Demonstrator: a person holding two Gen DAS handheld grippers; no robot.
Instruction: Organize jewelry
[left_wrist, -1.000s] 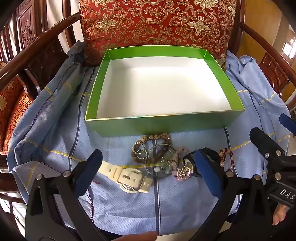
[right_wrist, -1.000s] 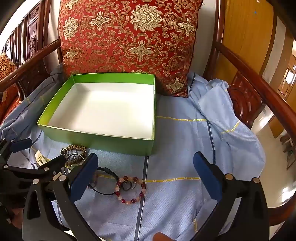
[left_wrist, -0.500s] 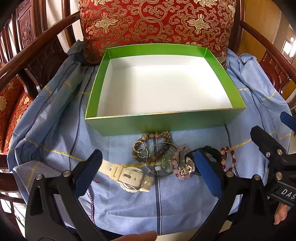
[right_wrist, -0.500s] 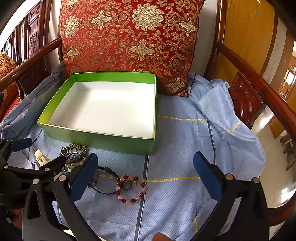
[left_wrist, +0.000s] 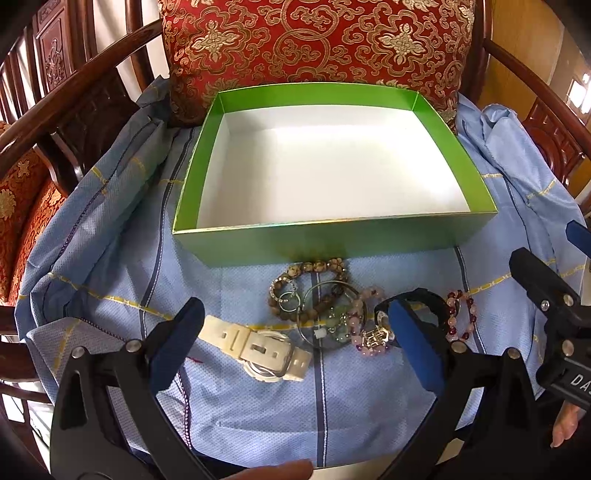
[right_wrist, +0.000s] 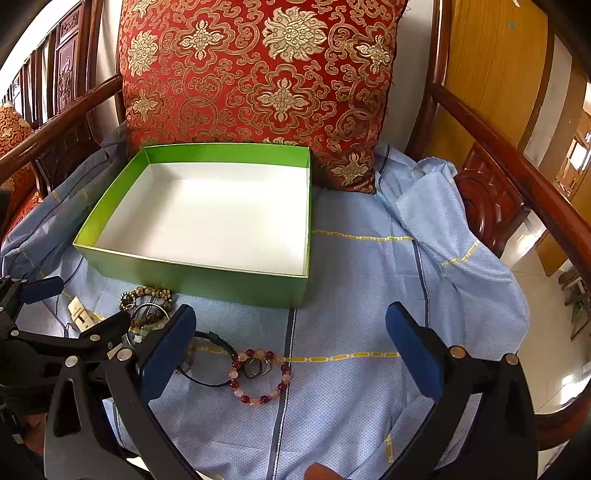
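A green box (left_wrist: 332, 240) with a white, empty inside (right_wrist: 192, 275) stands on the blue cloth. In front of it lie a cream watch (left_wrist: 258, 349), a brown bead bracelet (left_wrist: 314, 273), a silver bangle (left_wrist: 325, 314), a pink bead bracelet with a charm (left_wrist: 369, 338), a black band (right_wrist: 218, 341) and a red-and-pink bead bracelet (right_wrist: 258, 376) (left_wrist: 461, 317). My left gripper (left_wrist: 295, 339) is open, hovering over the watch and bangle. My right gripper (right_wrist: 291, 343) is open, above the red-and-pink bracelet.
A red and gold cushion (right_wrist: 258, 85) leans on the chair back behind the box. Dark wooden armrests (right_wrist: 517, 173) (left_wrist: 74, 107) curve along both sides. The blue cloth (right_wrist: 369, 295) is bunched at the right.
Both views have shifted slightly: the box and jewelry sit a little lower in the right wrist view. Both grippers stay open and nothing was taken hold of.
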